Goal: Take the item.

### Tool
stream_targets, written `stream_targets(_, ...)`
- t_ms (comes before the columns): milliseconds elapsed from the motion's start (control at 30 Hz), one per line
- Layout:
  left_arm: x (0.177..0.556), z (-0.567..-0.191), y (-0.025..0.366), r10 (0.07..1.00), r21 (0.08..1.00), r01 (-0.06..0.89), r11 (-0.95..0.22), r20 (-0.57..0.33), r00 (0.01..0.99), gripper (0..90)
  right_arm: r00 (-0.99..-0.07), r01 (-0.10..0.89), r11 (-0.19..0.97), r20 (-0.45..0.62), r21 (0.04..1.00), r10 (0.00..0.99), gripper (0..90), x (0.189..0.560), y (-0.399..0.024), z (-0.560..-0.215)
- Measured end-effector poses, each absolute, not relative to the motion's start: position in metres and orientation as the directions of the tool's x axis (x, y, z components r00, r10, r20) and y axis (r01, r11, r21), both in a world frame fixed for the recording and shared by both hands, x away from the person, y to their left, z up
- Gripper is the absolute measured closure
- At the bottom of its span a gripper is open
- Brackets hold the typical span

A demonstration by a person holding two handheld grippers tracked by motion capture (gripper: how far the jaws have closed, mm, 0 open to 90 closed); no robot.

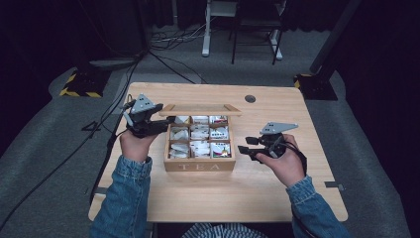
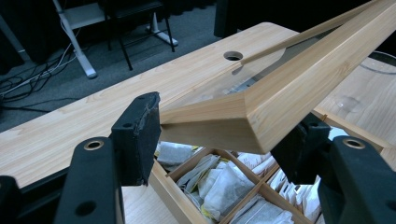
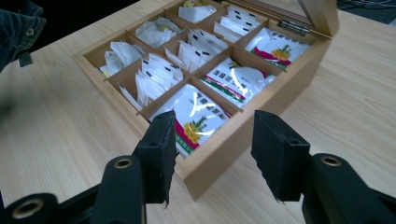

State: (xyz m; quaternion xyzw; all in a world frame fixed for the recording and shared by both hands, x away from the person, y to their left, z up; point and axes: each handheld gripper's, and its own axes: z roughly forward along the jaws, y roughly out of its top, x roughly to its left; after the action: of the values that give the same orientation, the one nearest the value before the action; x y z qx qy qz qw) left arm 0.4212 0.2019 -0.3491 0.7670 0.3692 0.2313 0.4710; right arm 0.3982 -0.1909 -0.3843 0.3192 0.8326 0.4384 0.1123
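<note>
A wooden tea box (image 1: 198,166) marked TEA stands mid-table, its compartments full of tea bags (image 1: 200,134). Its glass-paned lid (image 1: 200,110) is raised. My left gripper (image 1: 166,121) is at the lid's left end. In the left gripper view the lid's (image 2: 289,88) wooden corner sits between the jaws of my left gripper (image 2: 219,135), both pads touching it. My right gripper (image 1: 243,150) hovers open just right of the box. In the right gripper view the box's (image 3: 243,135) near corner and a red-and-green packet (image 3: 194,114) lie beyond the open right gripper (image 3: 212,140).
The light wooden table (image 1: 247,198) has a round cable hole (image 1: 250,98) at the back right. Bare tabletop lies in front of and to the right of the box. Desk and chair legs (image 1: 205,29) and cables lie on the grey floor behind.
</note>
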Motion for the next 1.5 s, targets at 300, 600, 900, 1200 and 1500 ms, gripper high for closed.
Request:
stream_targets(300,0.421,-0.349,0.202,0.783,0.892,0.349,-0.287,0.008,0.622,38.6,-0.804,0.408,0.425,0.096,0.808,0.587,53.0,0.407,-0.162,-0.377)
stream_targets(600,0.422,-0.349,0.202,0.781,0.891,0.349,-0.289,0.009,0.625,38.5,-0.823,0.384,0.432,0.091,0.816,0.56,53.8,0.414,-0.138,-0.373)
stream_targets(900,0.422,-0.349,0.202,0.781,0.891,0.351,-0.289,0.008,0.625,38.4,-0.845,0.364,0.446,0.088,0.818,0.528,54.1,0.42,-0.113,-0.371)
stream_targets(1200,0.422,-0.349,0.202,0.779,0.887,0.356,-0.293,0.005,0.628,38.0,-0.861,0.353,0.463,0.089,0.813,0.501,54.8,0.425,-0.092,-0.376)
stream_targets(1500,0.423,-0.349,0.202,0.777,0.887,0.356,-0.295,0.006,0.629,37.9,-0.878,0.335,0.469,0.09,0.817,0.47,56.8,0.426,-0.066,-0.384)
